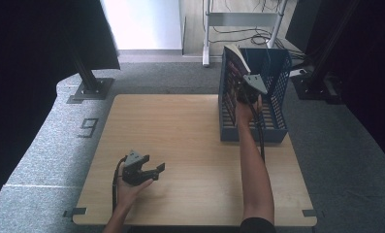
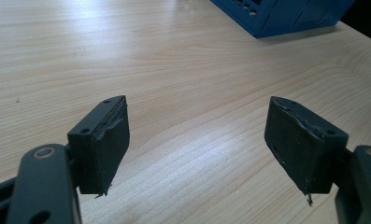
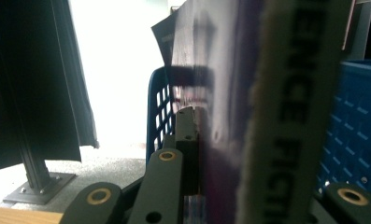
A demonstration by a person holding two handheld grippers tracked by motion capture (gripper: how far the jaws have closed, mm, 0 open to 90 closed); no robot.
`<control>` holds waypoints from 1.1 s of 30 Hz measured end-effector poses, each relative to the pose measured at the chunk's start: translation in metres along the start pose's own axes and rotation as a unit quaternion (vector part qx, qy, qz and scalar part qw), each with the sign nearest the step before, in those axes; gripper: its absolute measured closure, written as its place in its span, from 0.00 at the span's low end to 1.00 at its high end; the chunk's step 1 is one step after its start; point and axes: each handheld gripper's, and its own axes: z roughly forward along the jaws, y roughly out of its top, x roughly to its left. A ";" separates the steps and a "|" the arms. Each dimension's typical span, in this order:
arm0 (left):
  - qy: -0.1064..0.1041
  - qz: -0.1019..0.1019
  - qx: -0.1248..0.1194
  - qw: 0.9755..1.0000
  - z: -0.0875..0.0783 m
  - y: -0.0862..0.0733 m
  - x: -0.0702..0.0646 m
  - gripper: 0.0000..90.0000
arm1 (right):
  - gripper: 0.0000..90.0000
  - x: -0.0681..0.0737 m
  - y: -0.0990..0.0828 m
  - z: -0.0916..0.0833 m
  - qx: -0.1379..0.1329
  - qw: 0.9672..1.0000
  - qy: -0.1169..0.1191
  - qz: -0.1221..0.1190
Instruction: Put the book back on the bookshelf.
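Book (image 1: 238,60): I am gripping it upright in my right gripper (image 1: 246,92), directly above the blue basket (image 1: 277,73); left gripper (image 1: 151,171) idling open.

Both forearms are bare, with just a sliver of dark sleeve on the right arm at the table's near edge. The left gripper (image 1: 153,171) is all black: chunky body, a grey three-cornered plate on top and a black cable trailing off it. Up close, its link arms are dark metal with round pivot holes, and the flat black pads (image 2: 103,144) have small screw holes and frayed, chipped edges. The right gripper (image 1: 243,92) has the same grey plate and black cable; its black links carry brass-coloured pivot bushings.
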 end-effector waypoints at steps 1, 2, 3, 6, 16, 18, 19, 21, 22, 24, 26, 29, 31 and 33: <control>0.000 0.000 0.000 1.000 0.000 0.000 0.000 0.25 | 0.90 0.001 -0.002 0.001 0.002 1.000 0.000 0.000; 0.001 0.000 0.000 1.000 0.000 0.000 0.000 0.25 | 0.91 0.001 -0.003 0.002 0.003 1.000 -0.001 0.000; 0.000 0.000 0.000 1.000 0.000 0.000 0.001 0.25 | 0.90 0.001 -0.004 0.002 0.004 1.000 -0.001 0.000; 0.000 0.001 0.000 1.000 0.000 0.000 0.000 0.25 | 0.90 0.003 -0.008 0.004 0.009 1.000 0.000 0.000; 0.002 0.006 0.007 1.000 0.003 -0.001 -0.002 0.25 | 0.90 0.001 -0.024 0.005 0.037 0.999 0.012 0.008; 0.002 0.008 0.008 1.000 0.004 -0.001 -0.002 0.25 | 0.90 0.001 -0.025 0.004 0.042 0.999 0.013 0.006; 0.002 0.008 0.008 1.000 0.004 -0.001 -0.002 0.25 | 0.90 0.001 -0.025 0.003 0.042 0.999 0.014 0.005; 0.002 0.007 0.008 1.000 0.004 -0.001 -0.002 0.25 | 0.90 0.001 -0.025 0.002 0.043 0.999 0.017 0.001; 0.002 0.007 0.007 1.000 0.004 -0.001 -0.003 0.25 | 0.89 0.001 -0.025 0.001 0.044 0.999 0.018 0.000; 0.001 0.007 0.006 1.000 0.003 -0.001 -0.003 0.25 | 0.89 0.002 -0.026 -0.002 0.047 0.999 0.018 -0.001; 0.001 0.007 0.005 1.000 0.003 -0.001 -0.003 0.25 | 0.89 0.001 -0.027 -0.005 0.053 0.998 0.019 0.000; 0.001 0.006 0.005 1.000 0.003 -0.001 -0.004 0.24 | 0.87 0.002 -0.031 -0.009 0.064 0.998 0.017 0.005; 0.001 0.008 0.006 1.000 0.002 0.000 -0.004 0.24 | 0.86 0.003 -0.030 -0.010 0.067 0.998 0.017 -0.007; 0.001 0.008 0.004 1.000 0.003 0.000 -0.005 0.24 | 0.85 0.002 -0.029 -0.010 0.070 0.997 0.028 -0.003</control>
